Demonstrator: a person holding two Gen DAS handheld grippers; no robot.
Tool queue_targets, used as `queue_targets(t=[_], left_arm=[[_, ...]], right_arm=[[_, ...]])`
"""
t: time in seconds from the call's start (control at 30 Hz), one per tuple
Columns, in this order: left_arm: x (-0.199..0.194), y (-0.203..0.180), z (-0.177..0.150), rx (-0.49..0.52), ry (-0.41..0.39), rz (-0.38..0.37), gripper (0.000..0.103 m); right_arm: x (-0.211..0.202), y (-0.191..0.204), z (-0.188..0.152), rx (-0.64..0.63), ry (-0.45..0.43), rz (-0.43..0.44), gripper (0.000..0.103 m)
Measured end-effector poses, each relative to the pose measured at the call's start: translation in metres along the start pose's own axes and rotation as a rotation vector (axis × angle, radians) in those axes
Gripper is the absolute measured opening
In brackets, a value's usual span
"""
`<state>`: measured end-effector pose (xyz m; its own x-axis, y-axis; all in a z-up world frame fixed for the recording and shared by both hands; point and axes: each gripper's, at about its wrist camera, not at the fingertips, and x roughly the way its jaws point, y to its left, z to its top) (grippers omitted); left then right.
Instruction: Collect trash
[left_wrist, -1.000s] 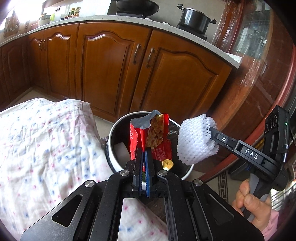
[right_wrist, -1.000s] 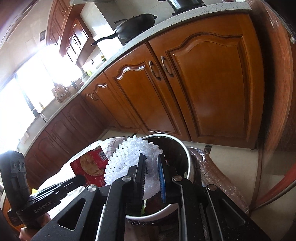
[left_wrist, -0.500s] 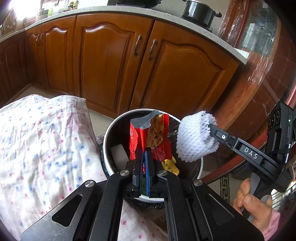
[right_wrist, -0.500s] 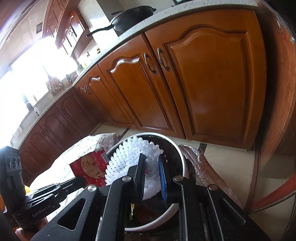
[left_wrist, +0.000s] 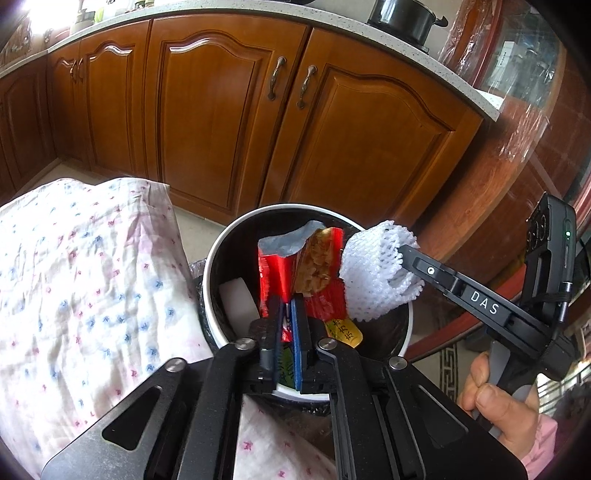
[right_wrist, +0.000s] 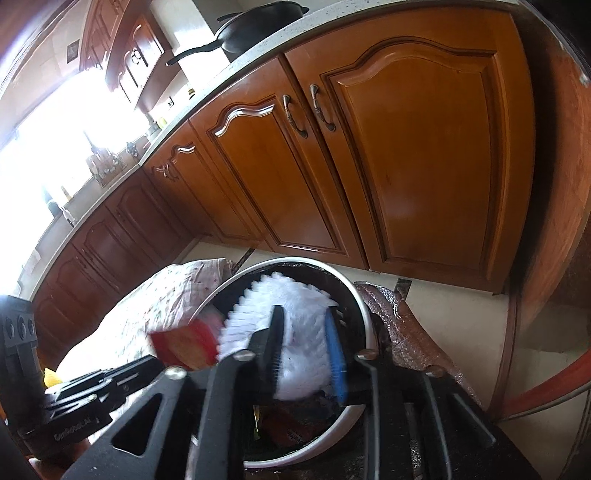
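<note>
The round trash bin (left_wrist: 216, 266) stands on the floor, hemmed between the flowered cloth (left_wrist: 85, 280) on one side and the wooden cabinet doors (left_wrist: 229, 122) behind — open floor shows only in a narrow strip in front of the doors. The left claw (left_wrist: 285, 314) hangs over the bin's mouth, clenched on a red snack wrapper (left_wrist: 280, 273) that stands upright above the rim. The right claw (right_wrist: 306, 343) reaches in beside it, its fingers spread somewhat wider and gripping a white foam net (right_wrist: 295, 314), which touches the wrapper's side. Inside the bin lie a white roll (left_wrist: 236, 299) and a yellow packet (left_wrist: 345, 330) — the rest is dark.
</note>
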<state>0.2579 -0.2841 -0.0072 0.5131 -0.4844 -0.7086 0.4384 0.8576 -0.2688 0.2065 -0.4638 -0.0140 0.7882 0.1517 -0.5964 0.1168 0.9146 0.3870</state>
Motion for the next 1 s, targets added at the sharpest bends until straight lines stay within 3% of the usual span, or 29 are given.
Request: queue_targets(t=[0.03, 0.17, 0.4, 0.53, 0.73, 1.0], left_arm=[[-0.001, 0.001, -0.001, -0.005, 0.002, 0.002, 0.009], [-0.004, 0.005, -0.003, -0.017, 0.007, -0.002, 0.028], [-0.022, 0.013, -0.01, -0.045, -0.022, 0.004, 0.041], [-0.034, 0.021, -0.021, -0.075, -0.033, 0.012, 0.054], [-0.061, 0.037, -0.043, -0.137, -0.067, 0.006, 0.062], [-0.103, 0.046, -0.076, -0.153, -0.142, 0.03, 0.075]], right_arm=[[0.0, -0.002, 0.0, 0.008, -0.002, 0.002, 0.043], [-0.007, -0.003, -0.002, 0.025, -0.014, 0.009, 0.047], [-0.024, 0.001, -0.011, 0.038, -0.043, 0.033, 0.069], [-0.036, 0.007, -0.021, 0.045, -0.055, 0.052, 0.076], [-0.057, 0.019, -0.047, 0.06, -0.074, 0.084, 0.087], [-0.081, 0.038, -0.089, 0.054, -0.077, 0.077, 0.094]])
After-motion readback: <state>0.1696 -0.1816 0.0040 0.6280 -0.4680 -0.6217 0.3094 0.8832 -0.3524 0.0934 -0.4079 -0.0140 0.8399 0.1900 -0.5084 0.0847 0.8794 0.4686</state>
